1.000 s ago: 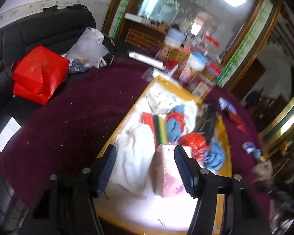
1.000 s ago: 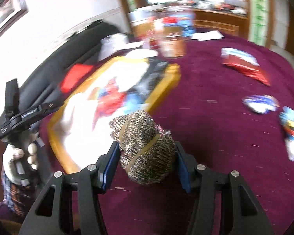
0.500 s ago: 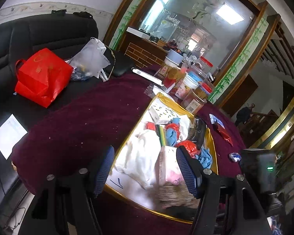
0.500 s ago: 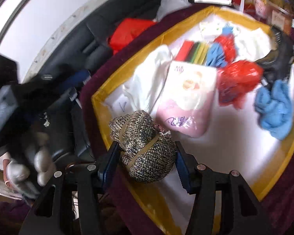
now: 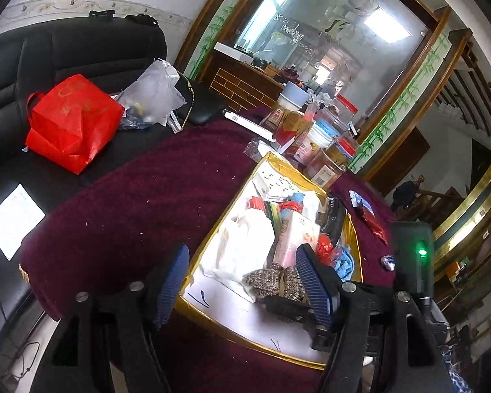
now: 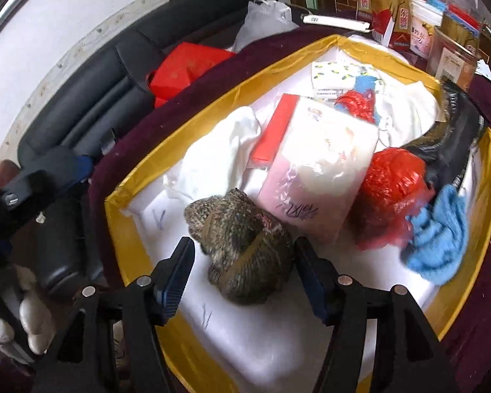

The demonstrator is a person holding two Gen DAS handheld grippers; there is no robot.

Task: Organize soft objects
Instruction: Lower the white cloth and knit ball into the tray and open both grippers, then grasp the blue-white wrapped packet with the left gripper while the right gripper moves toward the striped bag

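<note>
Knitted bundle — a mottled brown-and-tan roll bound with a tan band — lies on the white floor of the yellow-rimmed tray, near its front corner, between the two blue-padded fingers of the right gripper; those jaws have just been opening, and a clear gap now shows between the left pad and the wool, so the grip is released, though the right pad stands very close to the bundle and I cannot tell whether it touches. Just behind the bundle a pink-and-white plastic packet leans across the pile; a white cloth lies to its left, with a red flat box between them; a crumpled red plastic bag sits to the right of the packet, a blue towel beside that near the tray's right rim.

From the left wrist view the left gripper hangs over the tray's near corner with its jaws parted and nothing between them — one finger over the maroon tablecloth, the other over the tray; the bundle shows there too, at the right gripper's tip. Beyond the table a red bag rests on a black sofa.
</note>
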